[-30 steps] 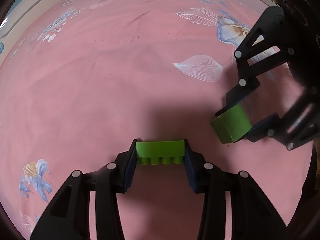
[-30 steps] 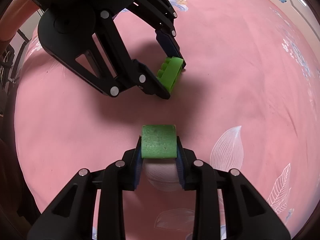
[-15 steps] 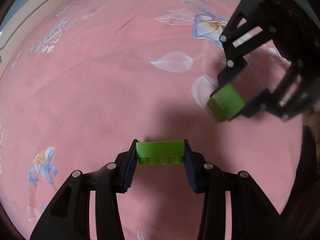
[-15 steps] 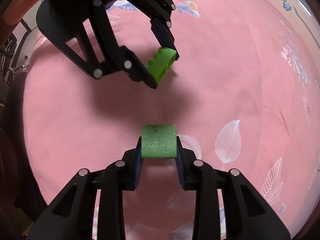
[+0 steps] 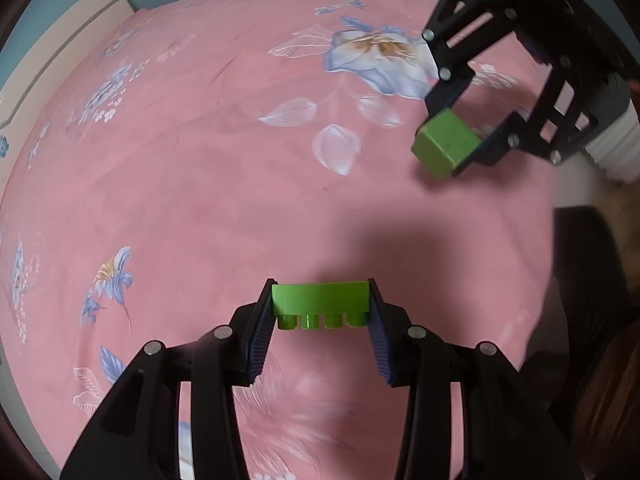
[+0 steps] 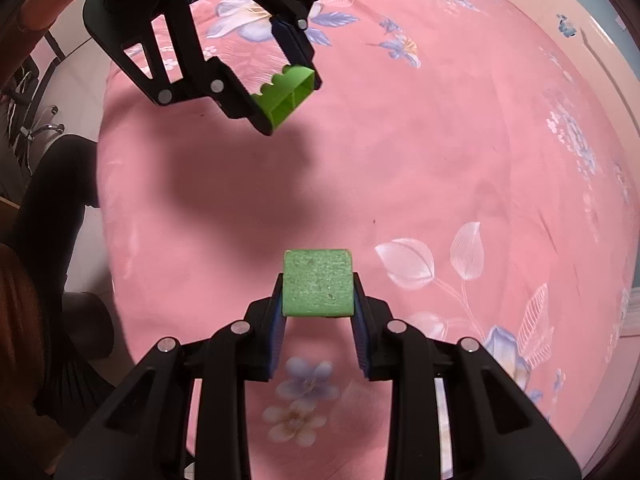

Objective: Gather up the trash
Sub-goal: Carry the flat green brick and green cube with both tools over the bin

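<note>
Nearest in the left wrist view, left claw (image 5: pixel 320 308) clamped on the ends of a green studded brick (image 5: pixel 320 299), studs facing the camera, held clear above the pink flowered bedspread (image 5: pixel 180 200). Farther right in that view, right claw (image 5: pixel 454 142) gripping a green foam block (image 5: pixel 444 146), also off the bed. In the right wrist view, same foam block (image 6: pixel 319 283) pinched by its sides between the blue pads, and far left the left claw (image 6: pixel 294 92) with the brick (image 6: pixel 286 94), hollow underside showing.

Step in hand, by the look of it: carrying both pieces away to wherever trash goes; no bin identifiable in either view. Best done by keeping both grips firm and level, since the brick is held only by its short ends and could pivot; keeping the two claws well apart to avoid a knock; releasing only once over the container.

Against the earlier frames: both claws higher and farther from the bedspread, more of the bed and its far edge in view, the big blue flower now visible beyond the right claw; grips unchanged, shadows on the cloth larger and softer
</note>
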